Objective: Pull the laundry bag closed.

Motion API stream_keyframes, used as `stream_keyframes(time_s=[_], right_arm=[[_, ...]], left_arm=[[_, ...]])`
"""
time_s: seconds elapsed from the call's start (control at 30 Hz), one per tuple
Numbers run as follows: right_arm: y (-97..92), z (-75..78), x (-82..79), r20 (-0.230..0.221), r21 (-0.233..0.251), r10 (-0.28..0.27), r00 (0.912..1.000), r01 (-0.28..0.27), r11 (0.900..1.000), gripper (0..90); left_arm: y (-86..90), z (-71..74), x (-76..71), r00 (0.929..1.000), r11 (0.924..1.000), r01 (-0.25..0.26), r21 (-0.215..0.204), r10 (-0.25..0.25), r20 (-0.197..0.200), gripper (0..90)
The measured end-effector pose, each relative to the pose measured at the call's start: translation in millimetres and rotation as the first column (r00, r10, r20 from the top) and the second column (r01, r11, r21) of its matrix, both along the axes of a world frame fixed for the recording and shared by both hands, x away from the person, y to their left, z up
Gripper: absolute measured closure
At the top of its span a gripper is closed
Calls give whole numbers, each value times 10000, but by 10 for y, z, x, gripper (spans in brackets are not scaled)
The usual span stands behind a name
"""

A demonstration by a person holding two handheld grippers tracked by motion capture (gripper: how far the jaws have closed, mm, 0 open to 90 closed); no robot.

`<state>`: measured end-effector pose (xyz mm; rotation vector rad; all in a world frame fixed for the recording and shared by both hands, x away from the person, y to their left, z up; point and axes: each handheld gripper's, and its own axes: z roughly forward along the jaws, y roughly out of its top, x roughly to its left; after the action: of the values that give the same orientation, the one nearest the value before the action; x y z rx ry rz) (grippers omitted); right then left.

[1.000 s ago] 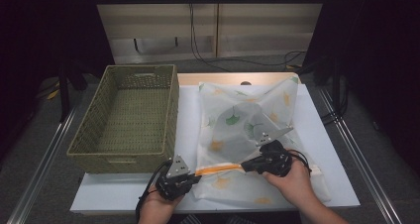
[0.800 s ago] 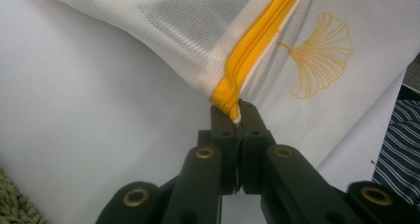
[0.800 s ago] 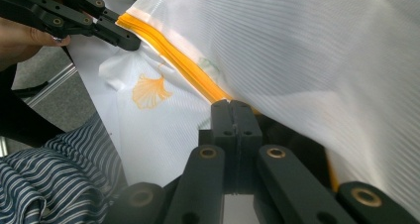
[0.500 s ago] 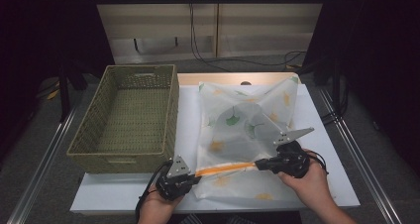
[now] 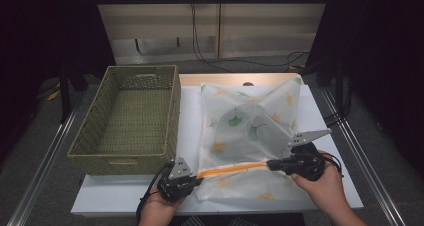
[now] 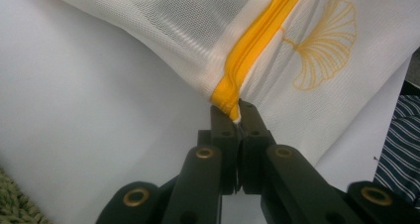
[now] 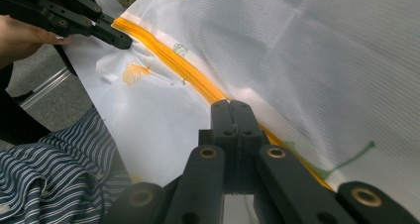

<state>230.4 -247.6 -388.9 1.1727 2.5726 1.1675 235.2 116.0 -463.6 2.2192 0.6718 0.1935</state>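
Your left gripper (image 5: 192, 176) is clamped on the end of the orange zipper (image 5: 231, 169), near the table's front edge, just right of the wicker basket (image 5: 131, 116). The zipper runs rightward across the white mesh laundry bag (image 5: 250, 131), which lies on the white table (image 5: 190, 111). Your right gripper (image 5: 272, 164) has its jaws pressed together on the zipper line farther right.
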Motion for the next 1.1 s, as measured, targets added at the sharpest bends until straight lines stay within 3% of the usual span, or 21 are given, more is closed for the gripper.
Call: stream_keyframes(time_s=[0.1, 0.13, 0.17, 0.43, 0.63, 0.73, 0.8, 0.87, 1.1], right_arm=[[-34, 5, -20, 52, -94, -59, 10000, 59, 9999, 900], [-49, 4, -25, 13, -107, -61, 10000, 61, 9999, 900], [-66, 4, -30, 8, -146, -92, 10000, 92, 9999, 900], [-254, 24, -76, 137, -190, -515, 9986, 518, 9985, 900], [-421, 8, -113, 167, -291, -846, 9963, 851, 9960, 900], [-531, 13, -131, 248, -383, -1200, 9925, 1209, 9919, 900], [-584, 11, -131, 225, -409, -1386, 9901, 1394, 9894, 900], [-650, -1, -119, 120, -397, -1557, 9877, 1560, 9870, 900], [-819, -66, -103, -190, -610, -2085, 9778, 2070, 9764, 900]], left_arm=[[-23, -4, -10, 10000, 10000, -71, 0, 71, -41, 886], [-12, 2, -1, 10000, 9997, 84, 226, -85, 30, 886], [-22, -7, -8, 10000, 10000, -82, -27, 82, -41, 886], [12, 7, 18, 10000, 9999, 25, 126, -24, -65, 886], [7, -3, 18, 9999, 10000, -41, -6, 41, -116, 886], [18, 1, 25, 9999, 10000, 41, 89, -41, -104, 886], [4, -20, 21, 9999, 9997, -87, -247, 84, -114, 886], [17, -8, 25, 9999, 10000, -19, 63, 19, -113, 886], [27, -3, 29, 9999, 9999, -102, 87, 103, -123, 886]])
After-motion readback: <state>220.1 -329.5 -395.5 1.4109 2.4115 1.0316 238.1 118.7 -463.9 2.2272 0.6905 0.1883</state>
